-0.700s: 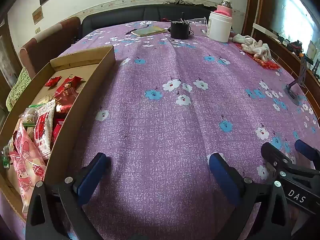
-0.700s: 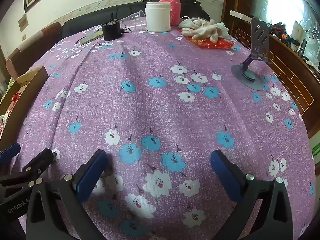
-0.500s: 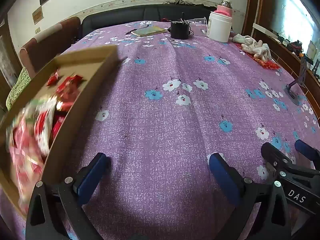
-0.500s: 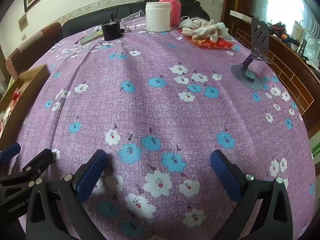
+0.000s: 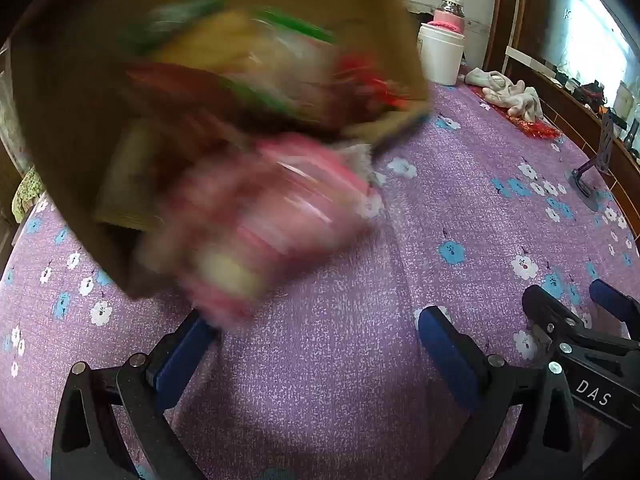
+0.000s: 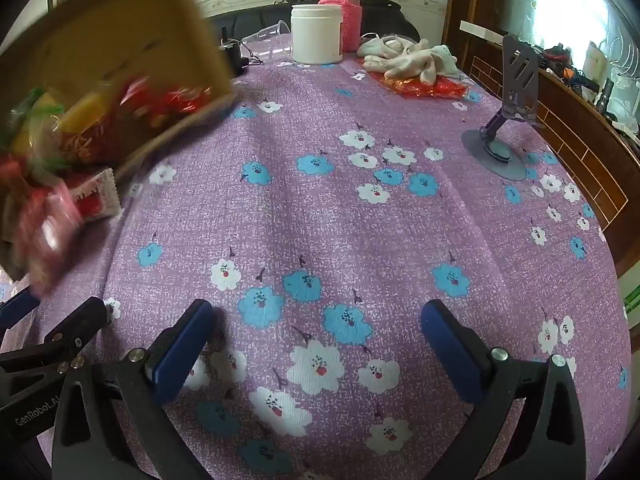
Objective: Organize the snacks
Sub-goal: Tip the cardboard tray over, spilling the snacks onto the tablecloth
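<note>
A cardboard box (image 5: 80, 100) hangs tilted over the purple flowered tablecloth (image 5: 460, 208), its open side facing down and badly blurred. Snack packets (image 5: 272, 216) in pink, red, green and yellow tumble out of it in front of my left gripper (image 5: 316, 324), which is open and holds nothing. In the right wrist view the same box (image 6: 120, 32) fills the upper left, with snack packets (image 6: 92, 128) spilling and a red-and-white packet (image 6: 96, 196) at the cloth. My right gripper (image 6: 318, 312) is open over bare cloth. What lifts the box is hidden.
At the table's far end stand a white jar (image 6: 317, 34) and a pink-sleeved bottle (image 6: 344, 4), with pale cloth gloves (image 6: 408, 58) on a red foil sheet (image 6: 420, 86). A grey phone stand (image 6: 508, 120) sits at the right, near a wooden rail.
The box has risen from the table's left edge, swung over the middle and tipped. Snacks are falling out of it. Neither gripper has moved.
</note>
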Demonstrator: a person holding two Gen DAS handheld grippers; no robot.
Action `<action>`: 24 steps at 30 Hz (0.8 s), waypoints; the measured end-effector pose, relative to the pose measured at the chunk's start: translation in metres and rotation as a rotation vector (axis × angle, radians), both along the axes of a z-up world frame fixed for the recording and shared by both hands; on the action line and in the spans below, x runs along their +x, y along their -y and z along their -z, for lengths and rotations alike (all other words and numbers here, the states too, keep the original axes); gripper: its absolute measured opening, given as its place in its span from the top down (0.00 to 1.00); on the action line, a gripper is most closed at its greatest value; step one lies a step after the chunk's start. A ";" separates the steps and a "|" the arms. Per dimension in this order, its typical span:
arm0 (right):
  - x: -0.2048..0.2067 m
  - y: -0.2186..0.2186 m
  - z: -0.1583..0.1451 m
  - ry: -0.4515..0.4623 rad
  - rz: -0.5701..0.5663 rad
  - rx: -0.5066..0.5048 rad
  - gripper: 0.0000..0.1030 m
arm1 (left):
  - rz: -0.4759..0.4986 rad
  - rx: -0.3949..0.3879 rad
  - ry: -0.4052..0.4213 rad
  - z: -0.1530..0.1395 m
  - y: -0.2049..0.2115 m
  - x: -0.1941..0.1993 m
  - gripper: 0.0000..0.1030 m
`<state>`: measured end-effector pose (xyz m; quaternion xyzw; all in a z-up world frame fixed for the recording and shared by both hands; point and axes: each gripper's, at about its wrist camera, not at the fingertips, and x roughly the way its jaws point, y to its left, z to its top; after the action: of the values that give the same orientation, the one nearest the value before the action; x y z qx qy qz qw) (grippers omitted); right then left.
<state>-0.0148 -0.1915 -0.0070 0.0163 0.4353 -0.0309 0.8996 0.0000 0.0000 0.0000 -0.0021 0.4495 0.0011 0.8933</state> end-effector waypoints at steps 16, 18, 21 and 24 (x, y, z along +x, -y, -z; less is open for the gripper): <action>-0.002 0.001 -0.001 0.000 0.000 0.000 0.00 | 0.000 0.000 0.000 0.000 -0.001 0.001 0.00; 0.000 0.000 0.000 0.000 0.000 0.000 0.00 | 0.000 0.000 0.000 0.001 0.002 0.001 0.00; 0.000 0.000 0.000 0.000 0.000 -0.001 0.00 | 0.000 0.000 0.000 0.001 0.002 0.001 0.00; 0.000 0.001 0.001 0.000 0.000 -0.001 0.00 | 0.000 0.000 0.000 0.001 0.002 0.001 0.00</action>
<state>-0.0145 -0.1922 -0.0079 0.0159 0.4353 -0.0310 0.8996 0.0012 -0.0016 -0.0014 -0.0022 0.4496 0.0012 0.8932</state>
